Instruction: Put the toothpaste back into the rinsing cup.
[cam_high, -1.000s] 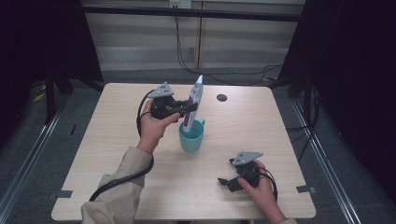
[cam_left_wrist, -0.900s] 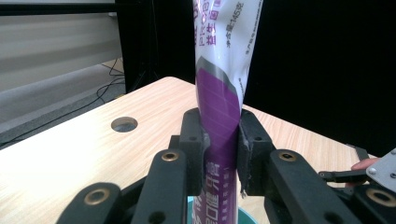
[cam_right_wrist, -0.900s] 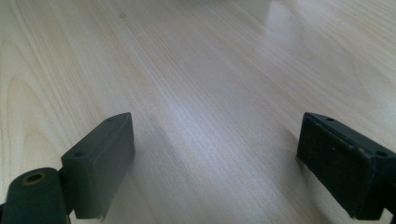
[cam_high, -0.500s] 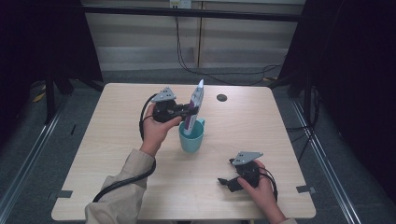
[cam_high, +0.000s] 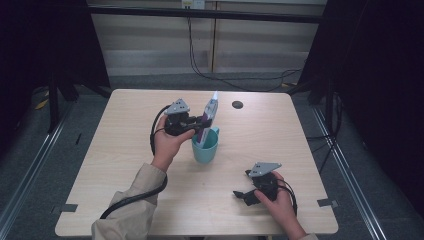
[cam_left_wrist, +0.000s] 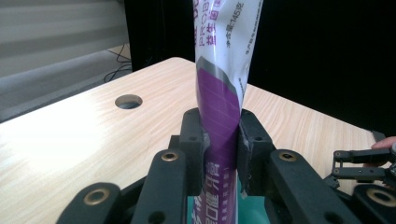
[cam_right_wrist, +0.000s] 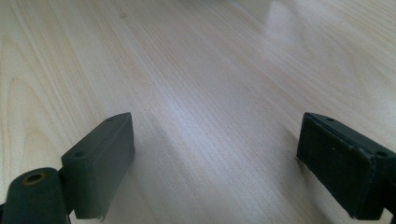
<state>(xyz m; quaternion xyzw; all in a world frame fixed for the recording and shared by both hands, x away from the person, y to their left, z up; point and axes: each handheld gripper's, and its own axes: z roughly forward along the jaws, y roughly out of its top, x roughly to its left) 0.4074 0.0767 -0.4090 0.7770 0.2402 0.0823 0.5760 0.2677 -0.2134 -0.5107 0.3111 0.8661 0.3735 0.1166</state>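
Note:
A white and purple tube (cam_high: 208, 119) stands tilted with its lower end inside a teal mug (cam_high: 205, 146) at the middle of the table. My left gripper (cam_high: 200, 122) is shut on the tube's purple middle, just above the mug's rim. In the left gripper view the black pads pinch the tube (cam_left_wrist: 219, 107) from both sides, and the mug's teal rim (cam_left_wrist: 252, 212) shows below. My right gripper (cam_high: 243, 195) rests low at the table's near right, open, with nothing but bare wood between its pads (cam_right_wrist: 100, 161).
The light wooden table (cam_high: 125, 150) has a round cable hole (cam_high: 237, 104) at its far edge, right of the tube's top. A black cable (cam_high: 156, 131) loops from the left gripper. Dark curtains stand on both sides.
The left hand has shifted a little with the tube, which leans slightly more over the mug. The right hand has kept still.

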